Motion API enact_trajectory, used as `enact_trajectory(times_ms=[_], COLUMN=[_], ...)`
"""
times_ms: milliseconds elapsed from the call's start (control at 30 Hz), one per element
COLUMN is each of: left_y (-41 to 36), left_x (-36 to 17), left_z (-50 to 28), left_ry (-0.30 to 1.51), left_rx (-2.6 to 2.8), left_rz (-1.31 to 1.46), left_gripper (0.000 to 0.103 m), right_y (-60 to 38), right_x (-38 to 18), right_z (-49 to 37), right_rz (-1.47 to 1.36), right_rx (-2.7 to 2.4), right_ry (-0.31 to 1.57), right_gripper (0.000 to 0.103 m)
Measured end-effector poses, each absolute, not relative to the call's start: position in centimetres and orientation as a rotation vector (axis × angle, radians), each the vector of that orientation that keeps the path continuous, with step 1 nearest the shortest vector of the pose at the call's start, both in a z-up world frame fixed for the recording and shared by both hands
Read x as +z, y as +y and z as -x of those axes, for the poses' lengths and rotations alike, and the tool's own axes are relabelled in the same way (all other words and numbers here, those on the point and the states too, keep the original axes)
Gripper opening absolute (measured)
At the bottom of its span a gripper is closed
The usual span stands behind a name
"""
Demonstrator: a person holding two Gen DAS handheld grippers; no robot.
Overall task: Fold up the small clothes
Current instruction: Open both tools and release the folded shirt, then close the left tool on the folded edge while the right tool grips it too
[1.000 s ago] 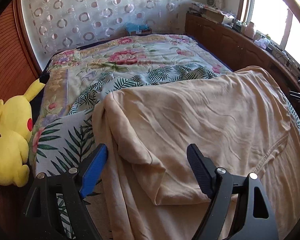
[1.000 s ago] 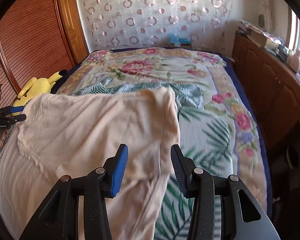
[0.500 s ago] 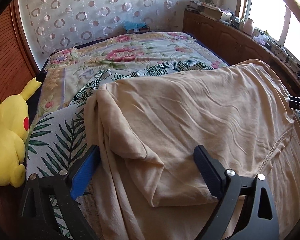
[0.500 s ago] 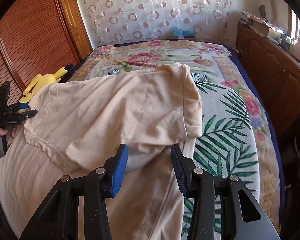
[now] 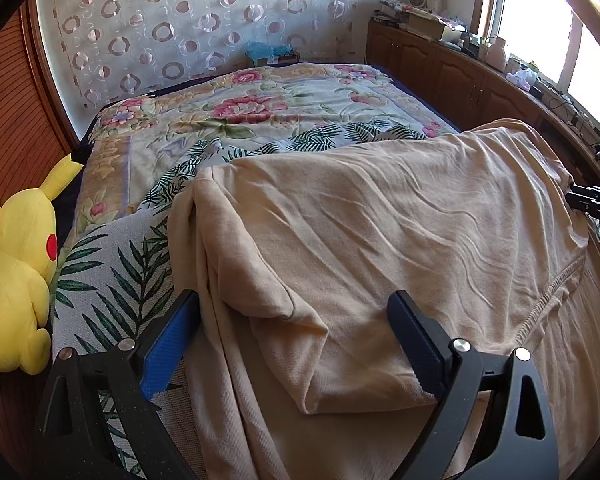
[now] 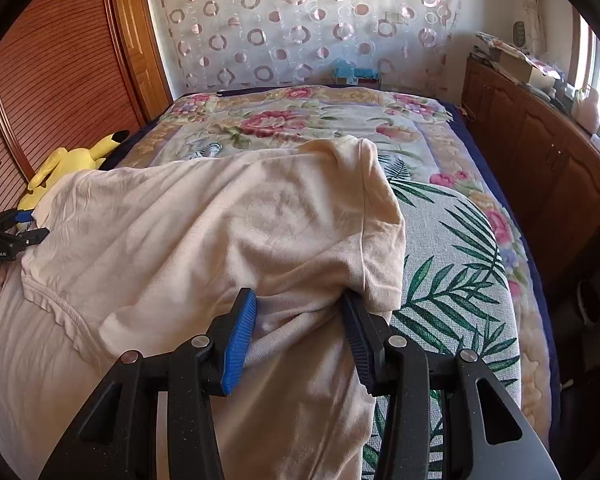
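Note:
A cream T-shirt [image 5: 380, 232] lies on the leaf-print cloth at the near end of the bed, its upper part folded back over the lower part. It also shows in the right wrist view [image 6: 204, 240]. My left gripper [image 5: 296, 344] is open, its jaws wide apart on either side of the shirt's folded left corner and sleeve. My right gripper [image 6: 300, 336] is open, its jaws on either side of the shirt fabric under the right sleeve [image 6: 380, 248]. Neither gripper pinches the cloth.
A yellow plush toy [image 5: 16, 280] lies at the bed's left edge. A floral quilt [image 5: 260, 108] covers the far half of the bed. Wooden cabinets [image 6: 540, 160] run along the right side. A slatted wardrobe door [image 6: 52, 80] stands at the left.
The folded-over part of the shirt has settled lower and flatter on the bed. Both grippers have drawn back toward the near edge. The right gripper's jaws have opened a little wider.

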State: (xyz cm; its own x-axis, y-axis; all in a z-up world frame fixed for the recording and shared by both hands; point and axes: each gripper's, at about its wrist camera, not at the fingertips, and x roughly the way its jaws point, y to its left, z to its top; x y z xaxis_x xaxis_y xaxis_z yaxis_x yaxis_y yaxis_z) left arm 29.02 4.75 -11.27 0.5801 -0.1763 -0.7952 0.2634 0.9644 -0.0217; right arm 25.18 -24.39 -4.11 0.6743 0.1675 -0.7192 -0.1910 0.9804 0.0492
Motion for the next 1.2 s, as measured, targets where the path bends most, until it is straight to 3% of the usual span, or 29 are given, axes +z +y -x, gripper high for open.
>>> enact_trajectory(times_ms=[167,267,333,433,500,700,1200], left_y=[4.9,5.3,5.7,6.3,6.6,5.7,5.9], left_x=[-11.3,-11.1,-10.8,-10.4,-10.3,-9.8,-10.5], left_z=[-29.1,-29.2,-29.4,-30.0,-30.2,-29.6,-29.8], left_ry=[0.918,0.913,0.906,0.905,0.901,0.887,0.904], left_rx=[-0.261,-0.265,-0.268,-0.25,-0.248,-0.281,-0.256], left_rz=[-0.098,-0.07,-0.035,-0.01,-0.01,-0.041,-0.064], left_gripper=[0.094,0.085,0.075,0.041,0.032,0.021,0.019], right_y=[-24.6,-24.7,-24.7,-24.7,-24.6,-24.4,-24.3], right_x=[-4.1,-4.1,-4.1,-4.1,-4.1,-4.1,-4.2], right_z=[-25.2,-25.2,-25.2,-25.2,-25.2,-25.3,-25.4], right_rz=[0.027,0.033,0.032,0.035,0.042,0.065,0.07], right_rx=[0.205,0.204,0.205,0.204,0.202,0.196,0.202], right_ry=[0.806,0.806,0.806,0.806,0.806,0.807,0.804], right_gripper=[0.046,0.046,0.047,0.047,0.047,0.047,0.047])
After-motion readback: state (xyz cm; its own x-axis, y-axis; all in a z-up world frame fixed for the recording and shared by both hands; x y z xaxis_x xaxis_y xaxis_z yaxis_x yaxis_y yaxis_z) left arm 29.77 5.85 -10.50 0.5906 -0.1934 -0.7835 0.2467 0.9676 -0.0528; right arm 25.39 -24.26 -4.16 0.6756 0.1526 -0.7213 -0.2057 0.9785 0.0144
